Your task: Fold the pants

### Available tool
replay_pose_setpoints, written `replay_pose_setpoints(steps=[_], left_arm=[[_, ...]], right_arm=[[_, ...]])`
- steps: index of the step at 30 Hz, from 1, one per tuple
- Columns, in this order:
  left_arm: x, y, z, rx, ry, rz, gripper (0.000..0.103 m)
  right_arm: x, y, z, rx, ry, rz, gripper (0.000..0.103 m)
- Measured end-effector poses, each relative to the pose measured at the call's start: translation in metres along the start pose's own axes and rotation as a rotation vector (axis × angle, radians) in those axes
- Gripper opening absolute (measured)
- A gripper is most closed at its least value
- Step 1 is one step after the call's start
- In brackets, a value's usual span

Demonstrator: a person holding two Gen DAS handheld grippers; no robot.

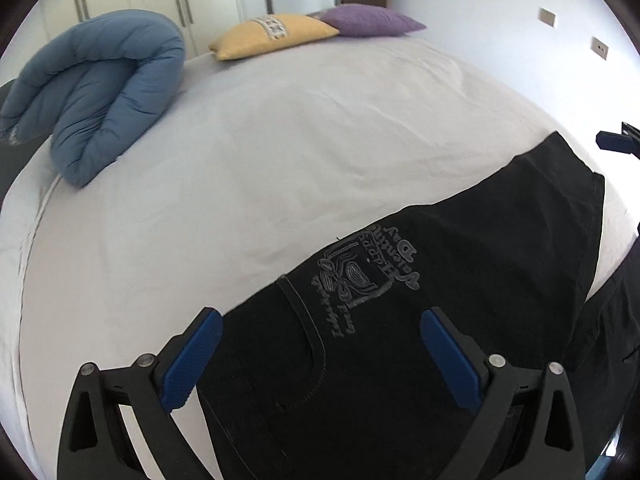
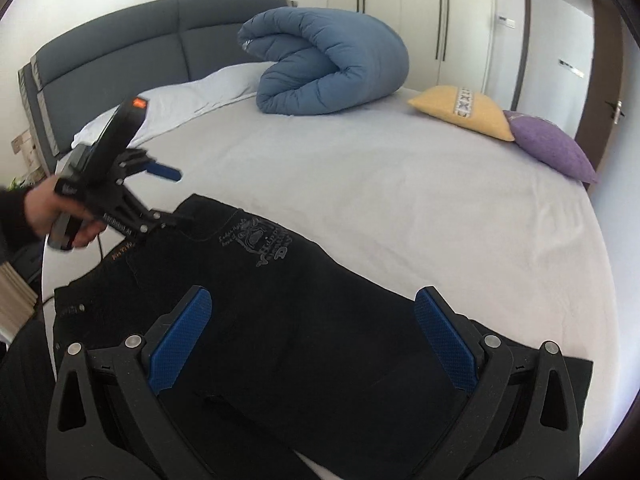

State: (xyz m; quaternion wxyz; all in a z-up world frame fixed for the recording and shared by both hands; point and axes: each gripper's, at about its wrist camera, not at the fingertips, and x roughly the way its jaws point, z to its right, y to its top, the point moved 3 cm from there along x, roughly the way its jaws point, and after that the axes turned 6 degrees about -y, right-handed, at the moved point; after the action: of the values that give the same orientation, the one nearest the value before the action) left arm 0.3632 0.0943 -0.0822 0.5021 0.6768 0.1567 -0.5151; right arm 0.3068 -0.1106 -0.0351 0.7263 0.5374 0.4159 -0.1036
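bare sheet [image 1: 280,152] open, duvet [image 1: 96,92] far

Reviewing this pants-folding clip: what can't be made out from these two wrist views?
- Black pants: waist and leg ends run off the bottom edge in both wrist views; the fold state stays unclear.
- Embroidered lettering: too small and warped in the right wrist view, upside down in the left.
- Right gripper: only a sliver at the right edge of the left wrist view.
- Left gripper: motion-blurred in the right wrist view; contact with the pants unclear.
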Motion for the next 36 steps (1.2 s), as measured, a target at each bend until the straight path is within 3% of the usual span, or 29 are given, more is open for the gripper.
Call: replay_pose_setpoints(steps=[5,11,14,16,17,18,20,21,26,30,36], left_arm=[[0.059,0.018,-0.029,0.092,-0.086,-0.151,0.089],[0.108,0.007,-0.051,0.109,-0.168,-0.336,0.091],[0.11,0.006,-0.054,0.101,-0.193,-0.329,0.09],[0.11,0.004,-0.056,0.091,-0.202,-0.335,0.085],[0.111,0.005,-0.058,0.086,-0.206,-0.335,0.073],[0.108,0.005,-0.058,0.079,-0.212,-0.329,0.05],[0.1,0.005,-0.054,0.082,-0.218,-0.319,0.022],[0.098,0.004,-0.045,0.11,-0.195,-0.314,0.016],[0.068,-0.012,-0.022,0.226,-0.106,-0.238,0.009],[0.026,-0.016,-0.013,0.267,-0.094,-0.119,0.009],[-0.002,-0.043,0.006,0.312,-0.08,-0.057,0.009]], right_arm=[[0.04,-0.007,0.009,-0.085,0.086,-0.039,0.102],[0.064,-0.014,0.02,-0.057,0.2,-0.112,0.082],[0.071,-0.008,0.02,-0.072,0.242,-0.131,0.075],[0.078,-0.002,0.018,-0.094,0.27,-0.142,0.068],[0.083,0.003,0.016,-0.106,0.282,-0.149,0.063],[0.087,0.008,0.013,-0.118,0.291,-0.153,0.062],[0.096,0.018,0.007,-0.143,0.309,-0.163,0.062],[0.101,0.022,0.005,-0.153,0.321,-0.171,0.062],[0.127,0.043,-0.014,-0.222,0.329,-0.217,0.062],[0.144,0.049,-0.021,-0.268,0.333,-0.263,0.05],[0.156,0.06,-0.02,-0.284,0.315,-0.281,0.05]])
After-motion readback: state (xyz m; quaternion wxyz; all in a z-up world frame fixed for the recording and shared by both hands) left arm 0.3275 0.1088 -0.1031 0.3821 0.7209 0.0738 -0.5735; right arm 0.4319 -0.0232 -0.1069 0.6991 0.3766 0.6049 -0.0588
